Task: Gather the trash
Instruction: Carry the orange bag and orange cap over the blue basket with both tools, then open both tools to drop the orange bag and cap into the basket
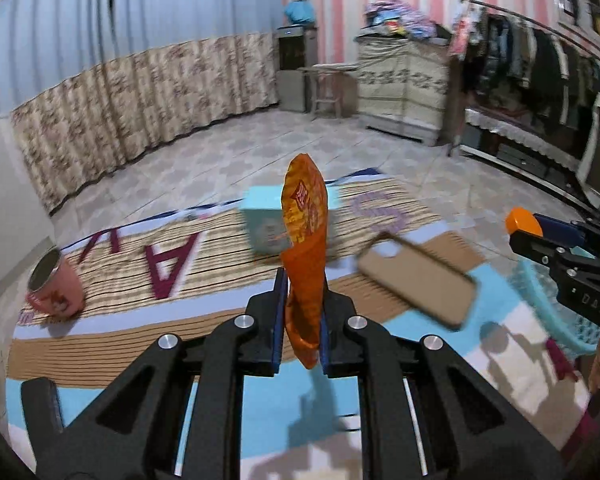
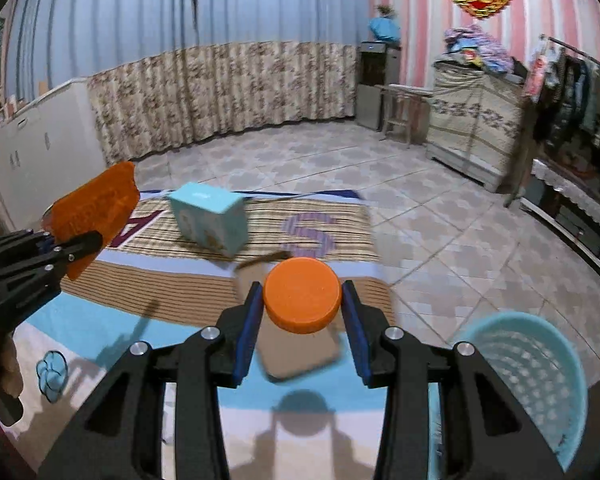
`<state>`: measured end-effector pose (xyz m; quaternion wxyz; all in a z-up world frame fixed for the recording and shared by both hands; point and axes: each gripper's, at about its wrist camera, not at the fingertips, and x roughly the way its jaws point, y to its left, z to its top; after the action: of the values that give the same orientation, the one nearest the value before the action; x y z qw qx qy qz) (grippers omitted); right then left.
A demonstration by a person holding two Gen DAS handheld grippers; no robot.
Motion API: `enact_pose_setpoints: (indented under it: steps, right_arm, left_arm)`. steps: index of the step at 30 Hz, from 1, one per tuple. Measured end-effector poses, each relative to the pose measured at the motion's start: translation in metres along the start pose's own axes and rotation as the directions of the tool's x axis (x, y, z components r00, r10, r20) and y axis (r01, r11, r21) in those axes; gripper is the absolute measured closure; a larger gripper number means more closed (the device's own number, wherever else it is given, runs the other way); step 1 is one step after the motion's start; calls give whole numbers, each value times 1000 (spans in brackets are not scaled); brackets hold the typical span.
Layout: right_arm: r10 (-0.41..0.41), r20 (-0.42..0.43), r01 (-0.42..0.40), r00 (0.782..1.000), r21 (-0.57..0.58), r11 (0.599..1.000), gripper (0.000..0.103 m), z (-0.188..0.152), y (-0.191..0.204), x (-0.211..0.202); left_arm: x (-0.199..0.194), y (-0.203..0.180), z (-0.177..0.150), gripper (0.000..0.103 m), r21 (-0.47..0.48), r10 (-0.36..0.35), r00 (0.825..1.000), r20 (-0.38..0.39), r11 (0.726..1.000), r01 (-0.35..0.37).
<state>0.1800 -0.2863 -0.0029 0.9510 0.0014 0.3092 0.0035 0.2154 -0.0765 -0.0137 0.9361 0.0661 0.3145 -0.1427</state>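
Left gripper (image 1: 302,312): jaws pinching orange snack wrapper (image 1: 305,240), held off the mat.
Wrapper look: crinkled foil bag, orange with red-yellow print, standing upright between blue pads (image 1: 279,320), lower end hanging below them; seen side-on from the right wrist (image 2: 92,216).
Right gripper (image 2: 302,304): jaws clamped on orange cap (image 2: 302,294) from both sides.
Cap look: round, flat, plain orange, smooth top, raised above the mat; also visible at right edge of left view (image 1: 523,222).
Basket (image 2: 540,376): light blue, perforated wall, on floor at lower right, near right gripper.
Mat (image 2: 180,304): striped with letters, blue and tan bands.
On mat: blue box (image 2: 208,218), brown phone case (image 1: 418,286), pink cup (image 1: 54,286) at left edge.
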Motion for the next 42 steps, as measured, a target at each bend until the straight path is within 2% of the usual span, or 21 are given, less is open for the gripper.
enact_pose_setpoints:
  steps: [4,7,11,17,21,24,25,28,31,38,42]
  right_arm:
    - [-74,38,73,997,45,996,63,-11,-45,-29]
    - [-157,70,151,985,84,985,63,-25,-78,-51]
    - [-208,71,197,976,145,970,63,-45,-118,-66]
    - [-252,48,236,966,220,947,63,-71,-168,-69]
    - [-259,33,243,965,246,938,63,-84,-191,-64]
    - [-267,21,252,964,264,931,63,-95,-207,-65]
    - [-269,15,255,963,273,928,63,-99,-213,-65]
    - [-279,4,266,960,289,919,63,-104,-224,-67]
    - [-283,-4,272,959,299,915,63,-110,-228,-68]
    - [-272,-16,266,962,277,923,63,-110,-211,-58]
    - [-250,-24,247,968,263,933,63,-107,-199,-45]
  left_arm:
    - [-4,-49,1,91,24,-60,998,13,998,60]
    - [-5,-91,-1,91,48,-106,994,26,993,105]
    - [-2,-146,-6,91,84,-179,984,20,981,177]
    - [7,-215,-25,91,151,-266,964,-3,953,264]
    - [18,-257,-39,91,222,-279,959,-43,933,282]
    - [29,-273,-37,89,235,-286,956,-70,926,294]
    - [30,-275,-36,84,235,-290,954,-76,925,300]
    - [31,-279,-30,50,238,-283,957,-71,927,291]
    - [24,-274,-25,28,221,-267,963,-46,937,270]
    - [8,-242,-19,9,142,-170,985,29,976,164]
    - [-7,-217,-22,6,96,-134,988,71,987,127]
